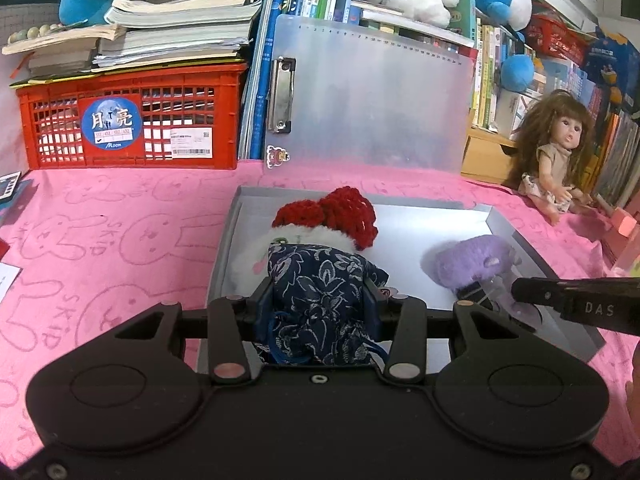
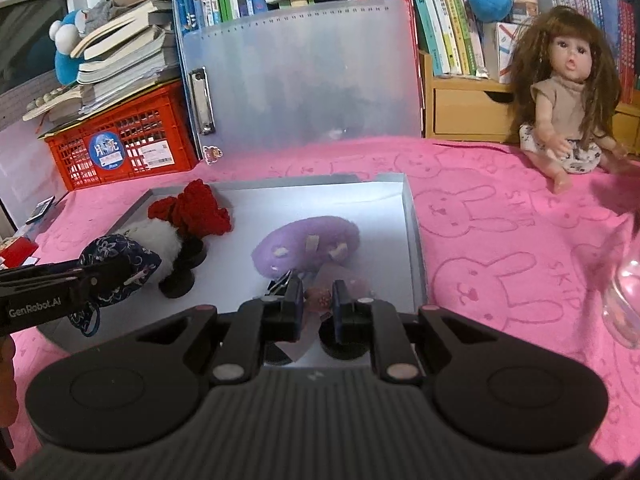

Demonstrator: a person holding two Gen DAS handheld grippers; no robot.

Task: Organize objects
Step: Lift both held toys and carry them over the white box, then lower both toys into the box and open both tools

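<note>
My left gripper is shut on a navy floral pouch, held over the near left corner of a grey tray. Just behind the pouch, a white fluffy toy with a red crocheted bow lies in the tray. A purple plush lies mid-tray. My right gripper is shut on a small clear packet with a brownish charm at the plush's near edge. In the right wrist view the left gripper comes in from the left with the pouch. The right gripper shows at the right of the left wrist view.
A pink bunny-print cloth covers the table. A long-haired doll sits at the back right before a wooden drawer unit. A red crate under stacked books and a translucent clipboard stand behind the tray. A clear glass item is at far right.
</note>
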